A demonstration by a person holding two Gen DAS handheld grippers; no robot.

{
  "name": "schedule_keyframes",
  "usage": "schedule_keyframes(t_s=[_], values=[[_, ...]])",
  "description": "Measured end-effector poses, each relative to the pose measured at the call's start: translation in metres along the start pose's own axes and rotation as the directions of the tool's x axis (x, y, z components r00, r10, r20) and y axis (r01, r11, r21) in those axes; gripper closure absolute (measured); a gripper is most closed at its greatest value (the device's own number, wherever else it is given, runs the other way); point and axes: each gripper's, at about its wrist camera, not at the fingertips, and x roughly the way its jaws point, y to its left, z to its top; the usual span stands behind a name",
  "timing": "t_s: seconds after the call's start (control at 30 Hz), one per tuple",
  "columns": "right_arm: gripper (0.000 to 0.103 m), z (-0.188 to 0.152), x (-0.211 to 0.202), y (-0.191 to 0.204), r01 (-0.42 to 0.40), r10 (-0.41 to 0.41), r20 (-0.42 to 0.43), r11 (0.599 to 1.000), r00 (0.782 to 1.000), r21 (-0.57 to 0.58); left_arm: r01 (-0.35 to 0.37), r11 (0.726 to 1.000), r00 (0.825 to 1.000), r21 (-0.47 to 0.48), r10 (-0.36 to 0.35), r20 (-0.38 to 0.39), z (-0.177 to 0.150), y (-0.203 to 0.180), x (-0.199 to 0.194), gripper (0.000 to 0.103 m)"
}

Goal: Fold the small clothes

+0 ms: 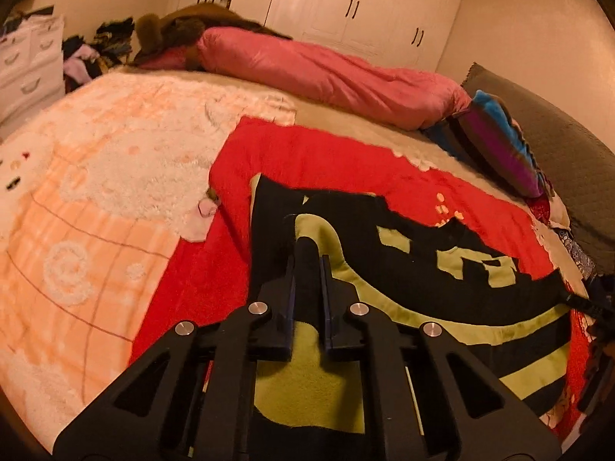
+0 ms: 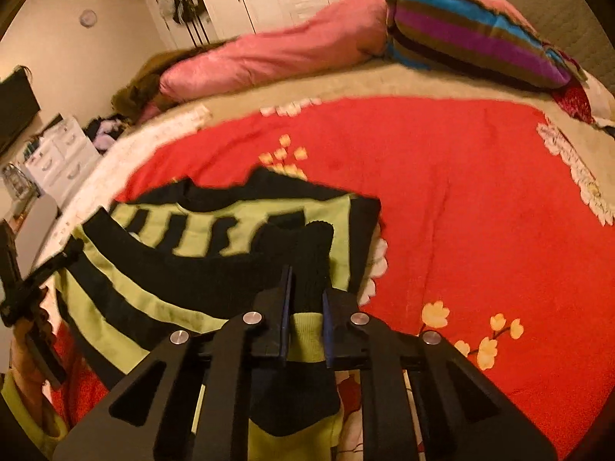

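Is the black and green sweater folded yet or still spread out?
Mostly spread: the sweater lies flat on the red blanket, both grippers pinching its near edge.

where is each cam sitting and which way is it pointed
Left wrist: rides on the left gripper, looking forward along its fingers across the bed toward the white wardrobe; its own fingers pinch the black and green sweater.
Right wrist: rides on the right gripper, facing up the bed toward the striped cushion; its fingers clamp the sweater's cuff, and the left gripper shows at the left edge.
Shared: the sweater, the red blanket, the pink duvet, the cushion, the wardrobe.
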Motion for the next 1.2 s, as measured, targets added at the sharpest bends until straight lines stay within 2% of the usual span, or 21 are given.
schedule_keyframes(t_s=[0.1, 0.17, 0.23, 0.33, 0.53, 0.63, 0.8, 0.9, 1.03, 1.2], values=[[0.091, 0.011, -0.011, 0.004, -0.021, 0.021, 0.049, 1.0, 0.999, -0.008, -0.002, 1.0, 0.998, 0.013, 0.001, 0.064, 0.007, -0.004, -0.017, 0.099], [0.091, 0.02, -0.014, 0.007, -0.025, 0.026, 0.073, 1.0, 0.997, -0.019, 0.015, 1.0, 0.995, -0.023, -0.012, 0.094, 0.016, -0.003, -0.024, 0.099], [0.091, 0.031, -0.011, 0.005, -0.037, 0.037, 0.09, 0.999, 0.995, -0.008, -0.002, 1.0, 0.994, -0.03, 0.005, 0.109, 0.022, -0.005, -0.027, 0.099], [0.091, 0.047, -0.002, 0.0, -0.041, 0.04, 0.107, 0.999, 0.993, 0.015, -0.027, 0.999, 0.993, -0.046, 0.032, 0.116, 0.033, -0.01, -0.021, 0.099], [0.092, 0.068, 0.027, -0.005, -0.002, -0.001, 0.116, 1.0, 0.993, 0.027, -0.092, 0.992, 0.992, -0.089, 0.099, 0.074, 0.048, -0.012, 0.015, 0.1], [0.092, 0.072, 0.039, -0.007, 0.027, -0.029, 0.107, 0.999, 0.994, 0.023, -0.074, 0.986, 0.995, -0.147, 0.083, 0.055, 0.045, -0.004, 0.033, 0.1], [0.092, 0.066, 0.064, -0.016, 0.092, -0.093, 0.058, 0.996, 0.994, 0.015, -0.097, 0.988, 0.994, -0.118, 0.101, 0.028, 0.032, 0.003, 0.048, 0.099], [0.092, 0.058, 0.082, -0.019, 0.138, -0.138, 0.01, 0.99, 0.99, 0.019, -0.125, 0.985, 0.992, -0.115, 0.123, -0.026, 0.025, 0.01, 0.059, 0.091], [0.092, 0.047, 0.096, -0.026, 0.171, -0.169, -0.036, 0.984, 0.985, 0.052, -0.129, 0.985, 0.992, -0.118, 0.127, -0.024, 0.02, 0.016, 0.056, 0.078], [0.091, 0.042, 0.102, -0.026, 0.197, -0.195, -0.049, 0.98, 0.98, 0.038, -0.157, 0.985, 0.987, -0.076, 0.158, 0.004, 0.021, 0.014, 0.043, 0.076]])
